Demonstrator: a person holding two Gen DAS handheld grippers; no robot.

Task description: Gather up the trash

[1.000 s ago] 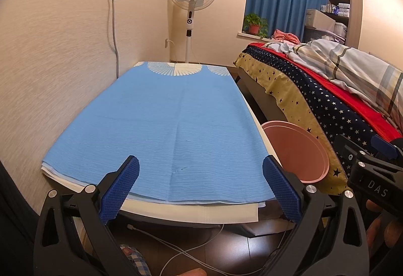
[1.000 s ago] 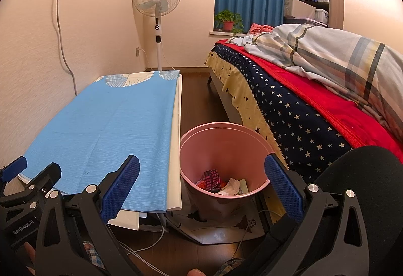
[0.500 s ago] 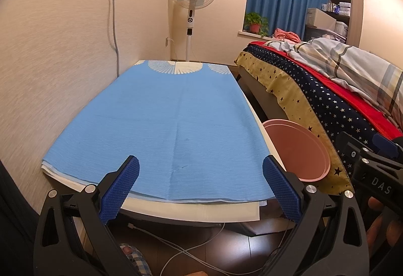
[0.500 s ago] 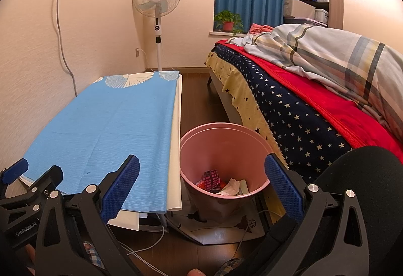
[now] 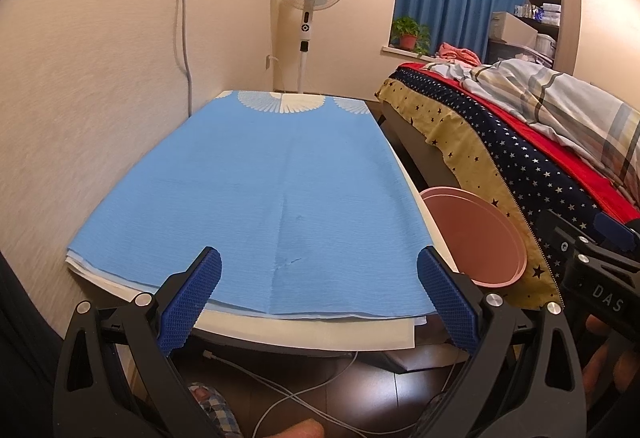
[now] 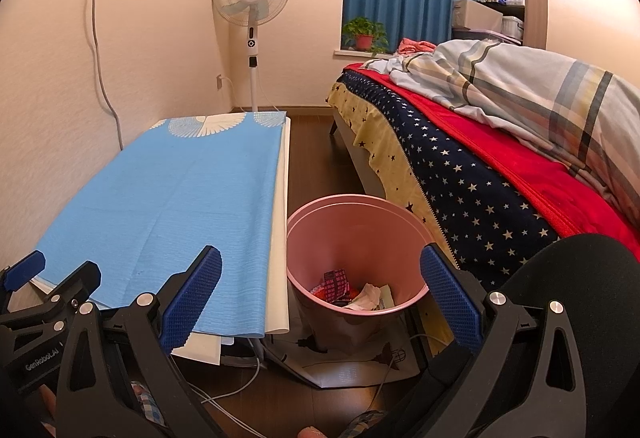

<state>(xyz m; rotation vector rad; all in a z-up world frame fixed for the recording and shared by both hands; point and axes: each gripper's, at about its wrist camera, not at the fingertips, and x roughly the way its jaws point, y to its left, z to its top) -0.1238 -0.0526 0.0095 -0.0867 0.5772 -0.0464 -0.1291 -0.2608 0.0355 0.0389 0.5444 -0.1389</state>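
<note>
Almost nothing moved since before; left view only tilted slightly. Pink bin on floor between blue-covered table and bed, wrappers lying inside. Left gripper and right gripper both released, jaws wide apart, holding nothing.

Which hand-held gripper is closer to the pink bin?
Right. The right hand-held gripper hangs open above the pink bin, looking into it. The left hand-held gripper faces the blue cloth, with the bin off to its right.
</note>
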